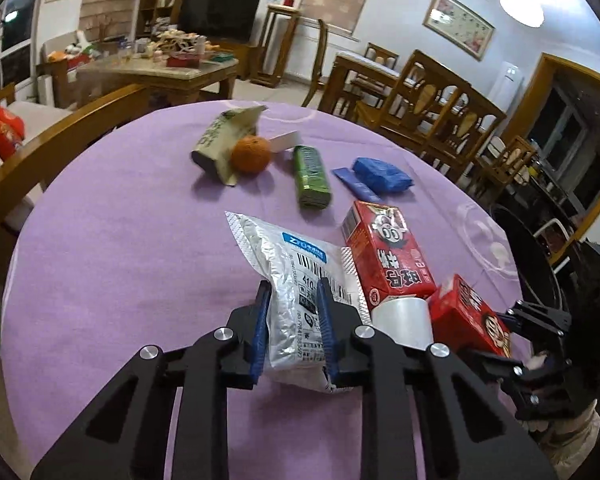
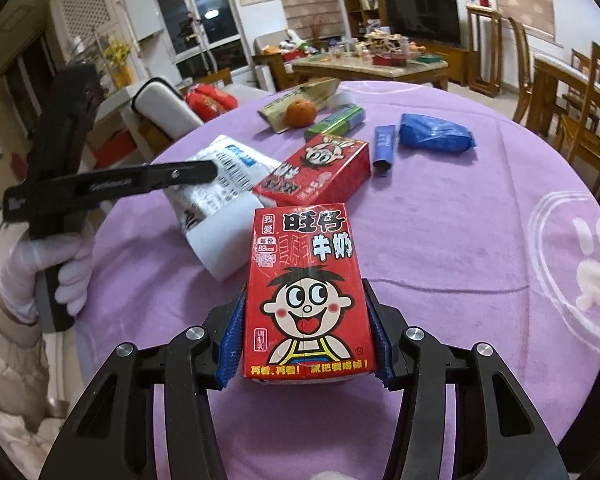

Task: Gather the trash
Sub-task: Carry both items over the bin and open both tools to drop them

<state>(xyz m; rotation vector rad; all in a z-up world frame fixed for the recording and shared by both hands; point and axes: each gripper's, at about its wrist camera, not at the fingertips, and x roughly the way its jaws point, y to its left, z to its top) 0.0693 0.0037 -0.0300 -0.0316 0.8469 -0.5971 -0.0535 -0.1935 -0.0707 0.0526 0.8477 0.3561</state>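
Both claws hold trash, presumably so that two pieces can leave the bench together. The left claw (image 1: 291,300), low in the centre of its own view, is closed to a narrow gap on the crinkled silver foil pouch with a printed barcode label (image 1: 296,280); its blue ribbed pads pinch the pouch's near end, and the soft, wrinkled foil bulges between them. The right claw (image 2: 304,332), at the bottom centre of its view, stands wider and clamps the red rectangular milk carton with a cartoon boy's face (image 2: 304,292) across its flat sides, the stiff glossy card holding its boxy shape.

More trash lies on the round bench with a lilac cloth (image 1: 140,240): a second red carton (image 2: 320,172) lying flat mid-frame, a white paper cup on its side (image 2: 224,240) touching the pouch, a green wrapped packet (image 1: 311,176), and a crumpled blue plastic packet (image 2: 436,132) at upper right. The round orange fruit (image 1: 251,154) may not be trash at all.
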